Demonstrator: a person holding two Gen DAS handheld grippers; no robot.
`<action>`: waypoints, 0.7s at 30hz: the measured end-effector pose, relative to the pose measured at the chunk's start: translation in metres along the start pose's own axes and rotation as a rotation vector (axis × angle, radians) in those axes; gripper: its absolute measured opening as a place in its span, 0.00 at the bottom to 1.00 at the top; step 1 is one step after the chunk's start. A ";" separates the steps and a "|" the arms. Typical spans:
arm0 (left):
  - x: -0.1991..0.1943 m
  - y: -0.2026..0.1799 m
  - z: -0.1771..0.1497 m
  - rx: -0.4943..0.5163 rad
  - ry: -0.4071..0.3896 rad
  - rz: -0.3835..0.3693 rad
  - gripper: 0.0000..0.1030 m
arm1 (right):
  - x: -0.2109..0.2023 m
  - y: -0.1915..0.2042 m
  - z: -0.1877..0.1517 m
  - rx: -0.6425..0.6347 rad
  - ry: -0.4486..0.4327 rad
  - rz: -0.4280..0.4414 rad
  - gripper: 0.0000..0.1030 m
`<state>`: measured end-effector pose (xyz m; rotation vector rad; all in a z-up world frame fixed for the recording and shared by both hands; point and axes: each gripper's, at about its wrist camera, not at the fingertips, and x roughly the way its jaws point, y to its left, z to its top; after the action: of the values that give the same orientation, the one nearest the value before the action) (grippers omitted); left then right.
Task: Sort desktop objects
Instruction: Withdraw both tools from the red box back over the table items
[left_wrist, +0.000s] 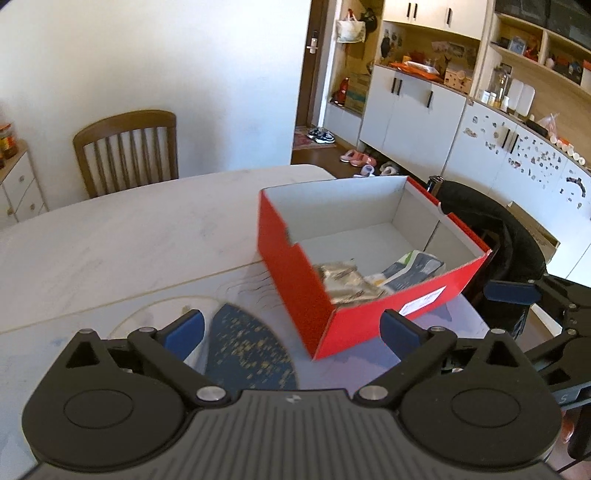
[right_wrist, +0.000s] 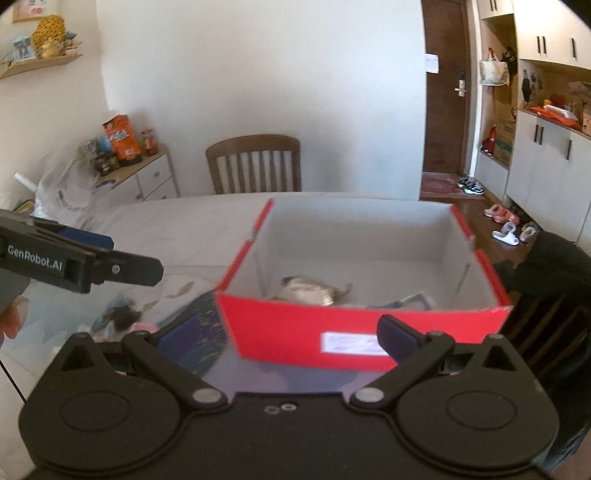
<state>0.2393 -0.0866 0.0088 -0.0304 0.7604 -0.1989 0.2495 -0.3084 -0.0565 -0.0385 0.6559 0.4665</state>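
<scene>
The red box (left_wrist: 295, 273) sits on the table (left_wrist: 110, 236), toward its right side. It is made of cardboard, red outside and plain white inside, with straight walls and no lid on it. A white label is stuck on its near wall.

Some sorting looks done. Two things already lie at the bottom of the box: a crinkly silver packet (left_wrist: 343, 282) and a flat white and grey pack (left_wrist: 410, 271) beside it.

Some looks left to do. On the table, just left of the box, lies a dark blue pad (left_wrist: 247, 347) with gold specks. It is flat and rounded like a leaf. More small bits (right_wrist: 118, 317) lie farther left, but they are too blurry to name.

The left claw (left_wrist: 291, 326) is spread wide and holds nothing. It hangs over the near table, with the blue pad and the box corner in front of it.

The right claw (right_wrist: 286, 334) is spread wide too, and empty. It faces the near wall of the box.

The table top is pale and smooth, like stone.
</scene>
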 end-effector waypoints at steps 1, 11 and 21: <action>-0.004 0.005 -0.004 -0.005 -0.001 0.002 0.99 | 0.000 0.006 -0.001 -0.001 0.001 0.003 0.99; -0.036 0.059 -0.045 -0.058 0.014 0.031 0.99 | 0.000 0.068 -0.017 0.019 0.014 0.009 0.99; -0.072 0.109 -0.077 -0.073 -0.006 0.054 0.99 | -0.003 0.121 -0.033 -0.018 0.036 -0.004 0.99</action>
<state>0.1542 0.0377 -0.0092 -0.0791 0.7614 -0.1194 0.1765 -0.2066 -0.0673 -0.0649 0.6870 0.4690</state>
